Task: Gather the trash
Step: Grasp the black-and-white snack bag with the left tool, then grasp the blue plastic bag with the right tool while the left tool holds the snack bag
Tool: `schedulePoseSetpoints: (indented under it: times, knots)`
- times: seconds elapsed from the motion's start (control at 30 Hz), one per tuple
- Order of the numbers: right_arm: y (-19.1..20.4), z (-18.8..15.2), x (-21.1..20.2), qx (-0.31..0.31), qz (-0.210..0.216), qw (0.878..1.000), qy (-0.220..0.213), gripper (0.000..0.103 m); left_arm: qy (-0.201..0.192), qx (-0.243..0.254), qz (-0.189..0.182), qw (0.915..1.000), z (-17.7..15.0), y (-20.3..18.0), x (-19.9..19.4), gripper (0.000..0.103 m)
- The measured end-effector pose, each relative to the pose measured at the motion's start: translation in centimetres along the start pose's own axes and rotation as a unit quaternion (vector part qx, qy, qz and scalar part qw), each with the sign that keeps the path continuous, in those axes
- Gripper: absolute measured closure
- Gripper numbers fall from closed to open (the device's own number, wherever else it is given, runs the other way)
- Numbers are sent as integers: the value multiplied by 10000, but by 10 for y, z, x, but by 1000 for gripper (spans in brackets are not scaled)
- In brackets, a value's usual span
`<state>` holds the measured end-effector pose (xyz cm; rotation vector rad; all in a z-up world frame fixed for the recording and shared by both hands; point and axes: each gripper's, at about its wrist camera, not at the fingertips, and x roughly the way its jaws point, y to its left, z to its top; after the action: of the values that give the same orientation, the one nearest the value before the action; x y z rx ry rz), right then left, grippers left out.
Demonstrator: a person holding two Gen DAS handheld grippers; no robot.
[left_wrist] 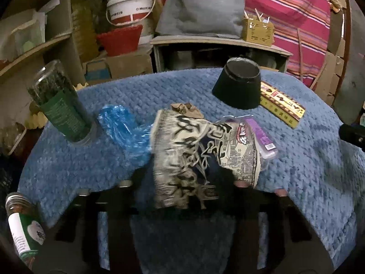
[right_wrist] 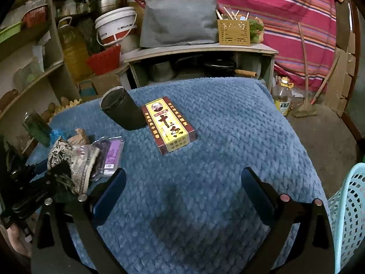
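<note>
Jaws, left gripper (left_wrist: pixel 182 171): closed on a crumpled printed snack wrapper (left_wrist: pixel 189 150), cream with black script, bunched between the pads; the right wrist view shows the same pinch from the side. Grip sits low on the wrapper, its upper part flopping free.

Jaws, right gripper (right_wrist: pixel 183 189): spread wide, empty, hovering over bare blue blanket (right_wrist: pixel 228 118) toward the near edge.

Adjacent to the wrapper: clear plastic tray with purple label (left_wrist: pixel 262 137), touching or tucked under the wrapper's right side; which, I cannot tell. Blue plastic bag (left_wrist: pixel 123 125), crumpled, just left of the wrapper. Brown paper scrap (left_wrist: pixel 187 109) behind it.

Further out: black cup (left_wrist: pixel 237 84), upturned, toward the far edge; yellow and red spice box (right_wrist: pixel 168 125) beside it. Glass jar with green label (left_wrist: pixel 61 105) near the left edge. Light blue perforated basket (right_wrist: pixel 349 217) off the right edge, the likely bin.

Handling note: lift the wrapper straight up before carrying it, so that the tray and bag are not dragged along; hold the pinch firm, since thin film slips. Right gripper is free for the tray.
</note>
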<state>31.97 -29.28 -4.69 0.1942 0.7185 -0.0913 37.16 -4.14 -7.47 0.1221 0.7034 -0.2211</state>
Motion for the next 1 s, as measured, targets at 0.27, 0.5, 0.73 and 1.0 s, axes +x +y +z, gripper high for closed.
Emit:
schedulePoseSetpoints:
  times: [0.27, 0.5, 0.73, 1.0]
  knots:
    - [6, 1, -4, -152, -167, 9997, -95, 5, -355, 68, 55, 9993, -4, 2, -38, 85]
    - [27, -3, 1, -271, -92, 9995, -121, 5, -868, -27, 111, 9962, -4, 24, -90, 85]
    - [79, -12, 6, -714, 69, 9973, -124, 5, -1143, -296, 548, 9915, -5, 71, -113, 85]
    - [152, -1, 16, -1369, 180, 9902, -222, 5, -1144, -659, 868, 9874, -7, 131, -111, 85]
